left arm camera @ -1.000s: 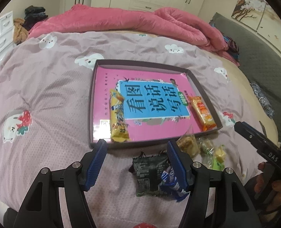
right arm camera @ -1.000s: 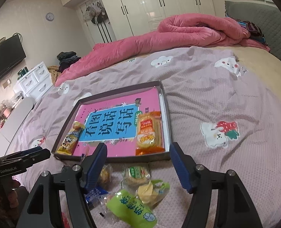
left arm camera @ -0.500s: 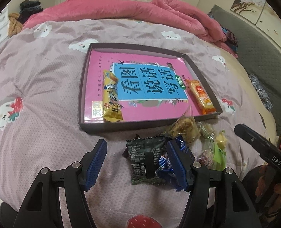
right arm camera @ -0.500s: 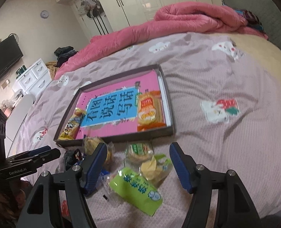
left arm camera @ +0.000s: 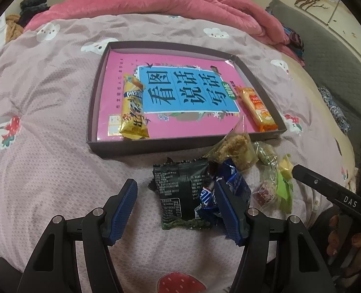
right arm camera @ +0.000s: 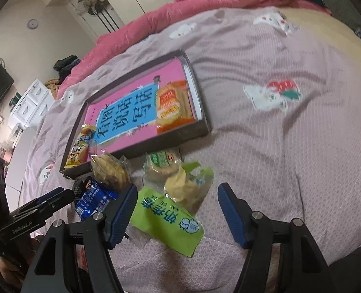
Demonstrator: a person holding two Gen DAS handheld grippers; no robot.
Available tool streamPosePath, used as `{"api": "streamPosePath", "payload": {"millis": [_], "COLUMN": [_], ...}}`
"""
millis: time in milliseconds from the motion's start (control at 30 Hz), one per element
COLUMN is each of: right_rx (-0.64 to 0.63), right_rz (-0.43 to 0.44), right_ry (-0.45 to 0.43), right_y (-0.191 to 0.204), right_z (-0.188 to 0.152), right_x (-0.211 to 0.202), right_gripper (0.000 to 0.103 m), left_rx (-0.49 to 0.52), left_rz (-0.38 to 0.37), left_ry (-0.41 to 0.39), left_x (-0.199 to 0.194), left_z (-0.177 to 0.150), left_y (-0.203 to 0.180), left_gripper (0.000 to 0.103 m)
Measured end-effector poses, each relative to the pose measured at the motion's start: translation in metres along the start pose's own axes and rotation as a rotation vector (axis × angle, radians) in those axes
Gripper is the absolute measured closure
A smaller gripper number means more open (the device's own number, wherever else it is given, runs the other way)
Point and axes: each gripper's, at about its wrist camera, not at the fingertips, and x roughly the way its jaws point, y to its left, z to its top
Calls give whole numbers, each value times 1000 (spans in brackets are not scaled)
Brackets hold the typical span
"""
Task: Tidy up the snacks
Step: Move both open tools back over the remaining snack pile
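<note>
**Two open tools over a crowded snack pile**

My left tool [left arm camera: 175, 205] stands wide and empty at the bottom of its frame, with the dark green packet [left arm camera: 180, 193] lying between its jaws and the blue wrapper [left arm camera: 229, 185] partly hidden behind the right-hand pad. I worry that closing here pinches both at once, since the blue wrapper overlaps the green packet's edge.

My right tool [right arm camera: 176, 210] also gapes with nothing held; the lime green packet [right arm camera: 168, 222] lies low between its jaws, touching the clear bag of yellow chips [right arm camera: 187, 188]. A slack grip on crinkly film over the soft bed [right arm camera: 302, 158] could slip or drag its neighbours along.

Farther up, the box [left arm camera: 156, 147] holds a yellow bar [left arm camera: 132, 112] at left and an orange packet [left arm camera: 258, 109] at right.
</note>
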Motion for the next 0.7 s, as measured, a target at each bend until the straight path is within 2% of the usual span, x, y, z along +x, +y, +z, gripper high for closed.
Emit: {"api": "streamPosePath", "payload": {"millis": [200, 467, 533, 600, 700], "right_rx": [65, 114, 93, 69, 40], "right_rz": [37, 87, 93, 99, 90], "right_ry": [61, 62, 61, 56, 45], "right_y": [-6, -8, -4, 0, 5], "right_z": [-3, 1, 3, 3, 5], "right_x": [17, 30, 32, 33, 34], "right_gripper": [35, 34, 37, 46, 50], "left_rx": [0, -17, -19, -27, -49], "left_rz": [3, 11, 12, 8, -13], "left_ry": [16, 32, 35, 37, 47], "left_x": [7, 15, 17, 19, 22], "left_z": [-2, -3, -2, -2, -3], "left_y": [0, 4, 5, 6, 9], "left_gripper": [36, 36, 36, 36, 38]}}
